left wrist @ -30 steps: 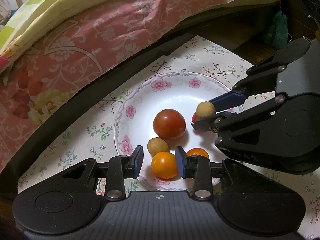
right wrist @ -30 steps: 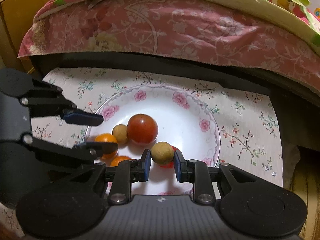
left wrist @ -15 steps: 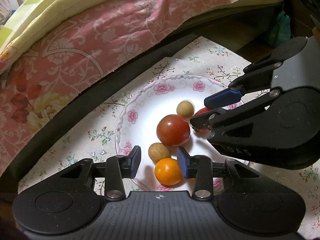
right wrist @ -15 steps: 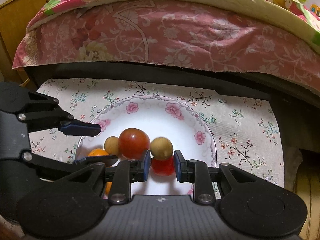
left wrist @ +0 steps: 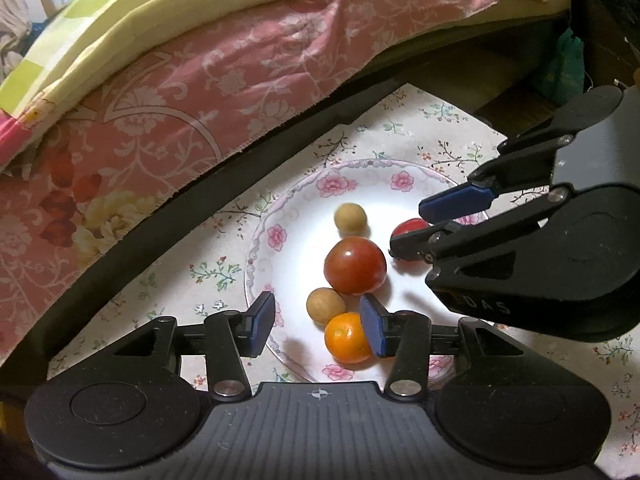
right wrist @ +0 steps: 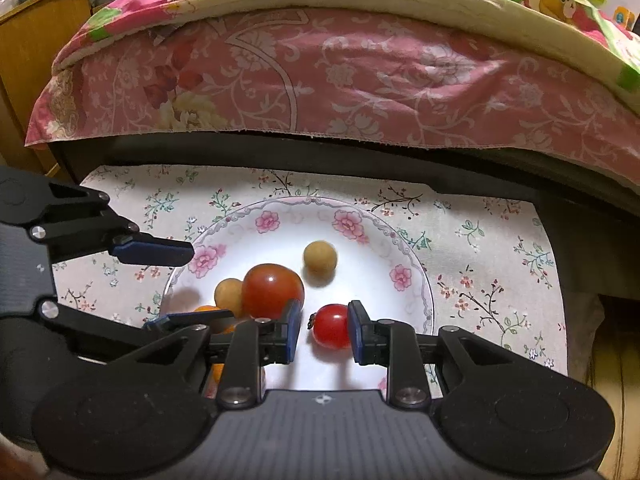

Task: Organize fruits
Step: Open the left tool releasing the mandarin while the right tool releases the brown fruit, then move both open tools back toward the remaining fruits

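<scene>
A flowered white plate (left wrist: 256,248) holds a big red tomato (left wrist: 354,264), two tan round fruits (left wrist: 350,218) (left wrist: 325,305), an orange fruit (left wrist: 346,338) and a small red tomato (right wrist: 330,326). My left gripper (left wrist: 316,324) hangs over the plate's near rim with its jaws opening. The nearer tan fruit and the orange fruit lie between them, and the orange touches the right pad. My right gripper (right wrist: 324,332) has its jaws at their narrowest. The small red tomato lies in that gap on the plate, with a sliver of space at its left.
The plate rests on a floral cloth (right wrist: 480,248). A bed with a pink flowered sheet (right wrist: 320,80) and yellow bedding runs along the far side behind a dark frame. A wooden cabinet (right wrist: 24,40) stands at the far left.
A tan fruit left the right jaws and rolled to the far part of the plate. The right gripper came down around the small red tomato. The left jaws widened.
</scene>
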